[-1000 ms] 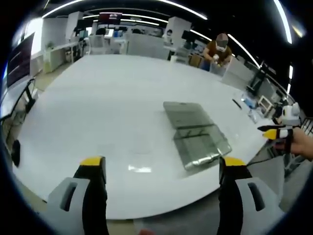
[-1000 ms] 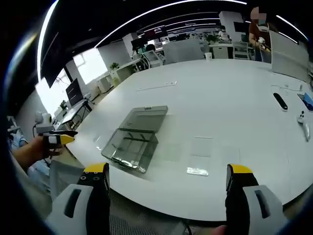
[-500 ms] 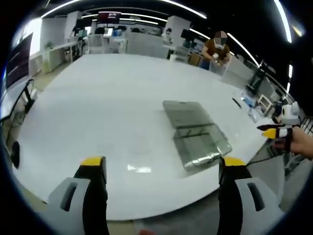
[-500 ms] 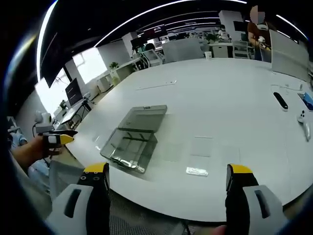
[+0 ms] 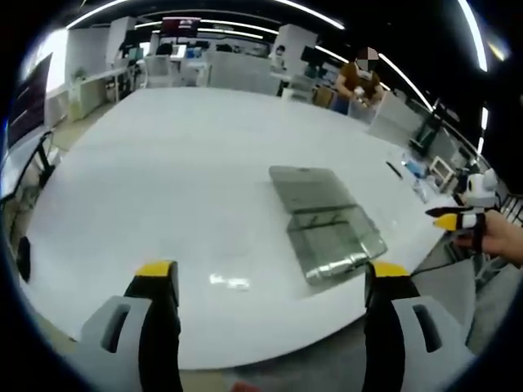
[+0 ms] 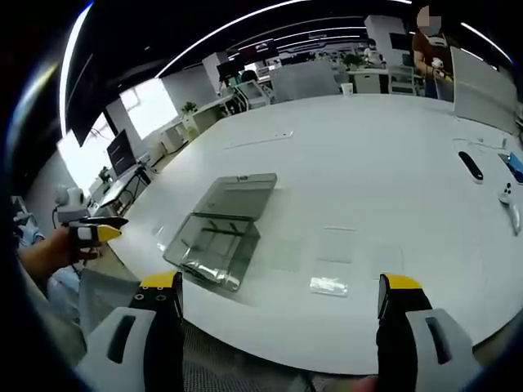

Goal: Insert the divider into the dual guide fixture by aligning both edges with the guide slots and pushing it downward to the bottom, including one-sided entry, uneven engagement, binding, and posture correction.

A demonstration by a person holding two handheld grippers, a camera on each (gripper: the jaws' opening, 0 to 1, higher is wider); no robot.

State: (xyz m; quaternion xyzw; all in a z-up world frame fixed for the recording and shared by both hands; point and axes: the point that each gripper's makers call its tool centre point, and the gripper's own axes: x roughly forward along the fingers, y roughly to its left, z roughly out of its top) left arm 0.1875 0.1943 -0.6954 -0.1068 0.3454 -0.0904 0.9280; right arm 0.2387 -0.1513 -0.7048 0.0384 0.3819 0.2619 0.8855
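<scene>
Both claws apart, holding nothing: left gripper [image 5: 265, 282], right gripper [image 6: 278, 290]. Clear fixture box [image 5: 327, 224] on white table [image 5: 163, 171], w/ small clear piece [image 6: 329, 285] nearby.

A large white table [image 5: 163, 163] stands in an open office, with desks [image 6: 237, 98], monitors [image 6: 124, 149] and a bright window [image 6: 151, 106] behind, under long ceiling light strips [image 6: 245, 16].
</scene>
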